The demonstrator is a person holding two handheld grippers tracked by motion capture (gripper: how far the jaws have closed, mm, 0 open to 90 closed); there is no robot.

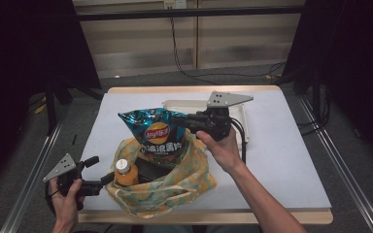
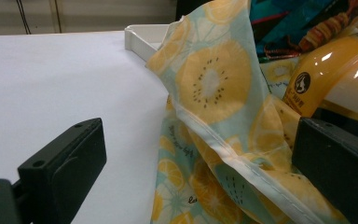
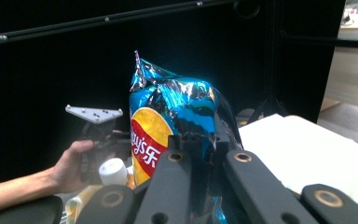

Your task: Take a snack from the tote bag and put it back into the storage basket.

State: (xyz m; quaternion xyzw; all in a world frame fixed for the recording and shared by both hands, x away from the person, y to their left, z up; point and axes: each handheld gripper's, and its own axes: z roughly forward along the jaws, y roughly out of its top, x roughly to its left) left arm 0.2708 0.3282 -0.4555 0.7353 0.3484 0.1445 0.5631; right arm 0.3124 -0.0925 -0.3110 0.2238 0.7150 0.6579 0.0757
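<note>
Item: crisp bag point(image 1: 158, 132), blue foil with a red and yellow logo. It stands upright, its lower part sunk in the mouth of the cloth bag, its top clear above the rim. The right gripper point(image 1: 190, 120) is clamped on its right edge; in the right gripper view the two jaws meet on the foil with no gap. A pinch at the edge, by my reading, spares the contents from crushing and lets the packet hang straight. Whether it is going in or coming out I cannot tell.

Item: cloth bag point(image 1: 184, 182), yellow fruit print on pale green, slumped near the front edge of the table point(image 1: 281, 160), somewhat left of its middle. Its mouth faces up and gapes.

Item: left gripper point(image 1: 108, 179), at the front left corner of the table, low and level. Its jaws stand apart with the cloth bag's hemmed rim between them, as the left gripper view shows; one jaw is just beside the cloth, and I cannot tell if it touches. It seems placed to hold the mouth wide.

Item: orange drink bottle point(image 1: 124, 173), white cap, upright inside the cloth bag on its left side, just beside the crisp bag.

Item: white tray point(image 1: 177, 105), toward the back edge, behind both bags.
</note>
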